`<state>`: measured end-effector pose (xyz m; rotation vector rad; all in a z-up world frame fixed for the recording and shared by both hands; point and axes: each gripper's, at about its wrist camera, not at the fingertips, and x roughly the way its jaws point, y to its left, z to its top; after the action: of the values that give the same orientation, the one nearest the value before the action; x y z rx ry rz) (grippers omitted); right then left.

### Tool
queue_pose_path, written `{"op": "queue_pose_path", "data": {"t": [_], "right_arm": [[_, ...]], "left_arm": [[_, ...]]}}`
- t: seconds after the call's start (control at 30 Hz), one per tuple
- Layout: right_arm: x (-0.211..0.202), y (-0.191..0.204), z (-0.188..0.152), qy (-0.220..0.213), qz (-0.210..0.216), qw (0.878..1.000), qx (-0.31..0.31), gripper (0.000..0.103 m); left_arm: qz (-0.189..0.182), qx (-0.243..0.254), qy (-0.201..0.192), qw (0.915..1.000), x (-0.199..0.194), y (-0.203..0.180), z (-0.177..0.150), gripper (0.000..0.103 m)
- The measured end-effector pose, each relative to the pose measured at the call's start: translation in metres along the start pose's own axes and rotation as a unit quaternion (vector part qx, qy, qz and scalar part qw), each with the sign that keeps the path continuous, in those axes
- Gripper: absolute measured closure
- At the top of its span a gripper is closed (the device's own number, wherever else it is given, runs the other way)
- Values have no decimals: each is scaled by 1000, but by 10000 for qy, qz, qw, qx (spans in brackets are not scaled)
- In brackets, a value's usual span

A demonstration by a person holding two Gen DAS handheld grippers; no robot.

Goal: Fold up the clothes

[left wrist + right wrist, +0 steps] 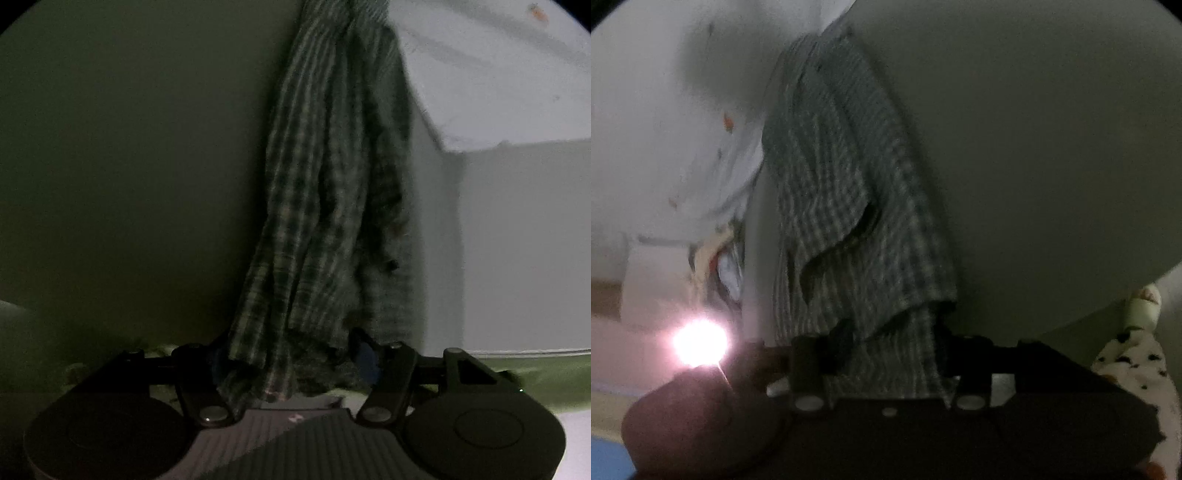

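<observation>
A green and white plaid cloth [325, 184] runs as a long bunched band from my left gripper [291, 354] up to the top of the left wrist view. Its lower end is gathered between the two dark fingers, which are shut on it. The right wrist view shows the same plaid cloth [842, 184] stretching up and away from my right gripper [886, 358]. There too the fabric fills the gap between the fingers, which are shut on it, with a loose fold sagging just above them. Both views are dim and blurred.
A plain olive-grey surface [129, 166] lies behind the cloth. White fabric with small orange marks [498, 66] sits at the upper right, also in the right wrist view [665, 110]. A bright light glare [700, 343] is at lower left. Spotted white fabric [1134, 365] lies at right.
</observation>
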<state>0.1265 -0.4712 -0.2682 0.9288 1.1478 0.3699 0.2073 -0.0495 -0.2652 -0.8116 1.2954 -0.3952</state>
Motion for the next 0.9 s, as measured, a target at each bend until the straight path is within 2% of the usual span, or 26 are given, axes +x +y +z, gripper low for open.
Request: {"op": "queue_pose_path", "data": {"t": [0.1, 0.13, 0.17, 0.2, 0.23, 0.3, 0.37, 0.53, 0.67, 0.8, 0.9], "right_arm": [[9, 9, -1, 137, -230, 9993, -262, 57], [9, 8, 0, 196, -219, 9993, -226, 63], [10, 8, 0, 255, -209, 9993, -190, 69], [10, 7, 1, 317, -138, 9993, -159, 85], [9, 6, 1, 386, 59, 9991, -138, 95], [3, 8, 1, 450, 423, 9979, -170, 97], [-5, 17, 3, 426, 632, 9968, -240, 99], [-27, 33, 18, 230, 1375, 9902, -61, 99], [-31, 48, 47, 133, 1829, 9829, 180, 99], [-22, 61, 92, 121, 2260, 9734, 371, 99], [-3, 77, 138, 128, 2449, 9686, 400, 99]], "left_arm": [[270, 13, 105, 9996, 5, -4, 3, 53], [343, -19, 150, 9993, 5, -4, 3, 62], [370, -102, 212, 9990, 6, -3, 3, 78], [389, -266, 290, 9985, 6, -2, 3, 86], [417, -471, 373, 9973, 5, -1, 2, 91], [276, -724, 389, 9962, -1, -2, 1, 92], [-52, -942, 363, 9949, -10, -3, 0, 93], [-766, -1561, 325, 9842, -29, -2, 7, 93], [-1480, -2184, 116, 9645, -37, -6, 21, 93], [-2185, -2852, -311, 9327, -48, -14, 39, 93], [-2431, -3134, -711, 9152, -43, -23, 66, 93]]}}
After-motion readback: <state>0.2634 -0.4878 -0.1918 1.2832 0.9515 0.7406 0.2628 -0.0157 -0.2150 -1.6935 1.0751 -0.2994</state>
